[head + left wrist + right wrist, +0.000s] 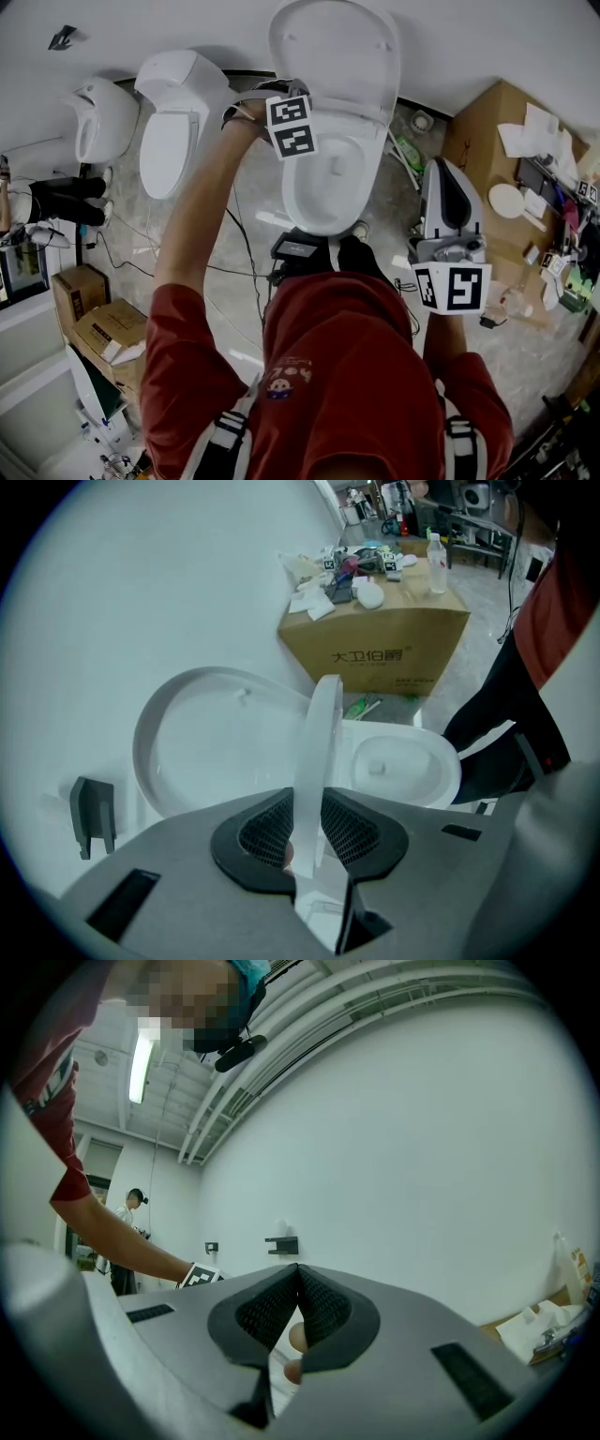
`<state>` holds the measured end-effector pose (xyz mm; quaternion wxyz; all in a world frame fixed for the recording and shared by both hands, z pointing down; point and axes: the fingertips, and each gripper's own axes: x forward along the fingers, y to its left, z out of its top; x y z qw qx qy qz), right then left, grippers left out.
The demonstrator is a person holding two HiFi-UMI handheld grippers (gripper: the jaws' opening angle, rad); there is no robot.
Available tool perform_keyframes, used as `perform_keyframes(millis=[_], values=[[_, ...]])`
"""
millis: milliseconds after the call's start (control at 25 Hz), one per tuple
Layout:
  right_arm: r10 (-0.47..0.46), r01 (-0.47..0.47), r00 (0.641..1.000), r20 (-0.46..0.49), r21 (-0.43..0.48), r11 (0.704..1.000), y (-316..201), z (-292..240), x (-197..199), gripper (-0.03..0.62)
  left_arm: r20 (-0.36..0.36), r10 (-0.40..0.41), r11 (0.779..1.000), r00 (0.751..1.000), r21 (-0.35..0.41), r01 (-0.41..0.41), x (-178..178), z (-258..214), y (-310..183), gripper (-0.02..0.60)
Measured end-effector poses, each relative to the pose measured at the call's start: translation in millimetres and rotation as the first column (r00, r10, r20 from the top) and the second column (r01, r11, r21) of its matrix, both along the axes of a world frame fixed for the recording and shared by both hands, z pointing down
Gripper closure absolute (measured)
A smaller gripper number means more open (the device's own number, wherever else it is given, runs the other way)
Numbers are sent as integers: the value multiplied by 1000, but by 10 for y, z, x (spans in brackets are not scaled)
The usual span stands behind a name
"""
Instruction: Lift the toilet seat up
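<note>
Seat point(320, 747): raised on edge, between lid point(202, 747) and bowl point(401, 766).
Left gripper point(312, 834): jaws clamped on seat rim.
Right gripper point(298, 1309): jaws closed, empty (facing wall point(422, 1147)).

Pretty cramped round this toilet

My left gripper point(314, 808) sits between the raised lid point(333, 42) and the open bowl point(323, 192), closed on the seat point(317, 733) standing edge-on; the wall point(141, 592) is right behind the lid, so nothing passes back there; a second toilet point(178, 122) crowds the left, a cardboard box point(487, 131) the right; cables point(242, 230) trail over the floor strip between the toilets; my right gripper point(298, 1274) has open air in front, jaws together.
</note>
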<state>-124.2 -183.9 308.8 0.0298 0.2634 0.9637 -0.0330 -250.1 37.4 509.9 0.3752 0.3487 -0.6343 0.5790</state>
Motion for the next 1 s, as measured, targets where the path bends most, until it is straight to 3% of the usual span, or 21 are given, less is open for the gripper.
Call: perform_keyframes(millis=[1000], values=[[125,-126,992,23,54,991,584,-69,-415,580,57,69,995,996,73,-73,-414,-104,9,488]])
